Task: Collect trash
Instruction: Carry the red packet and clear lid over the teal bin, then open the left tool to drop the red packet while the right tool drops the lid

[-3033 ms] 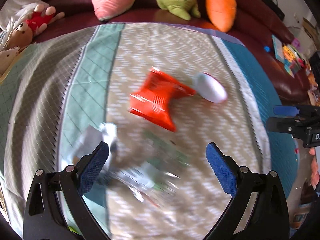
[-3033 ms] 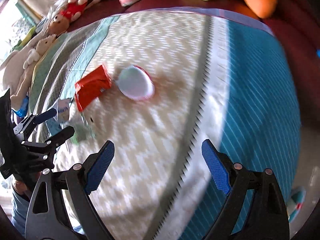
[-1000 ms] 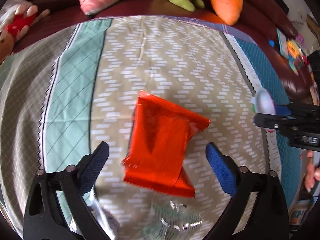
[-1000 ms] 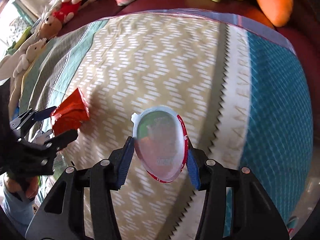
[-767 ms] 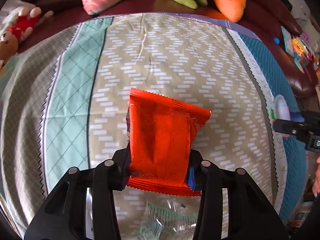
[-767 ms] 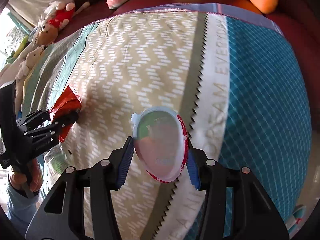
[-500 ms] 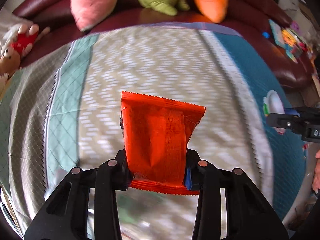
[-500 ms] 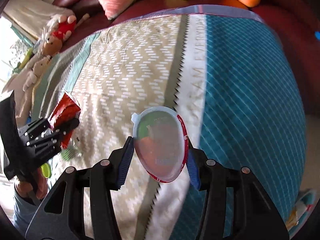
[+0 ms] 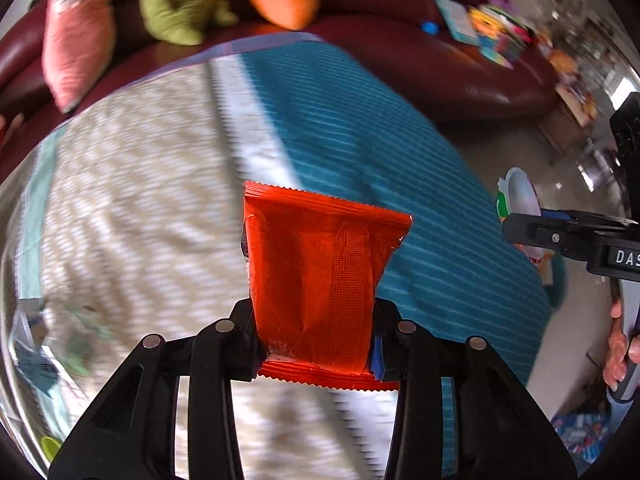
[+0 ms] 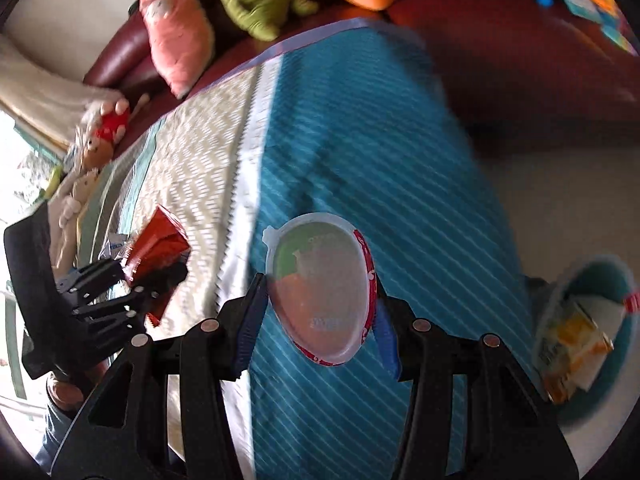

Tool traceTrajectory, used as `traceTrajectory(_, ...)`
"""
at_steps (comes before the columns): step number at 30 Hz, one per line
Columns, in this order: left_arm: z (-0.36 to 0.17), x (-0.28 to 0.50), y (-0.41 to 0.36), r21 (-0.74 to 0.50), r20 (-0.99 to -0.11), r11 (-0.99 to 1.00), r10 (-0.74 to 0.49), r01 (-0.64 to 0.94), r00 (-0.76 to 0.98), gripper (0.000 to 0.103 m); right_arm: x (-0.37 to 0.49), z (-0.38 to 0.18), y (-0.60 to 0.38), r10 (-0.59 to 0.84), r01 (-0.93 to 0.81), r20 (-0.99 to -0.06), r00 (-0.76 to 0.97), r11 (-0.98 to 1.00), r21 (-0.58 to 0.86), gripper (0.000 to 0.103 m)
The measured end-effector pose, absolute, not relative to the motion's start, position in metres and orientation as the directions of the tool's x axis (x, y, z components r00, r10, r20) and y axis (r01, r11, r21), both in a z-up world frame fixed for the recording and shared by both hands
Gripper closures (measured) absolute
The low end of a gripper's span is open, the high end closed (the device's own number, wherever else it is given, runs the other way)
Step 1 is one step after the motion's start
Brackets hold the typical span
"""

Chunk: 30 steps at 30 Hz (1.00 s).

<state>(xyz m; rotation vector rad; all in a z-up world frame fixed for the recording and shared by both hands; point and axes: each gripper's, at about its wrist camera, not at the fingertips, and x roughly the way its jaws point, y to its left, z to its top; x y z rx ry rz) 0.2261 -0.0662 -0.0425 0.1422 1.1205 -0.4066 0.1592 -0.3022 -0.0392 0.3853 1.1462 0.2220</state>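
Patterned cloth (image 9: 132, 208) covers the table before a maroon sofa (image 9: 420, 60). Your left gripper (image 9: 316, 344) is clamped on the red wrapper (image 9: 316, 276), lifted off the cloth. Farther right, your right gripper (image 10: 320, 312) pinches the plastic lid (image 10: 320, 288), near the teal bin (image 10: 600, 360) holding trash.

Red wrapper (image 9: 316, 276), teal striped blanket (image 10: 400, 160)

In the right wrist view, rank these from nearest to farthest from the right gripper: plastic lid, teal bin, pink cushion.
1. Plastic lid: clamped in the right gripper.
2. Teal bin: low on the floor at the right edge, holding wrappers.
3. Pink cushion: on the sofa, top left, beyond the cloth.
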Motion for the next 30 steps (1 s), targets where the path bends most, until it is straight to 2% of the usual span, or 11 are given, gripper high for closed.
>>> traceTrajectory(8,-0.052,0.187,-0.185,-0.126,-0.896,0.828,-0.331,0.547,0.295,0.063,0.077,-0.036,-0.423,0.29,0.186,-0.817,0.498,0.885,0.428,0.056)
traceTrajectory(16,-0.072,0.154,-0.294,-0.095,-0.913,0.722,-0.338,0.686,0.229,0.063,0.024,-0.051,-0.511,0.223,0.338,-0.816,0.533,0.828,0.448,0.055)
traceTrajectory(30,-0.115,0.156,-0.389,-0.073,-0.943,0.645,-0.292,0.761,0.157,0.063,0.01,-0.086,-0.566,0.237,0.416,-0.812,0.533,0.763,0.495,0.055)
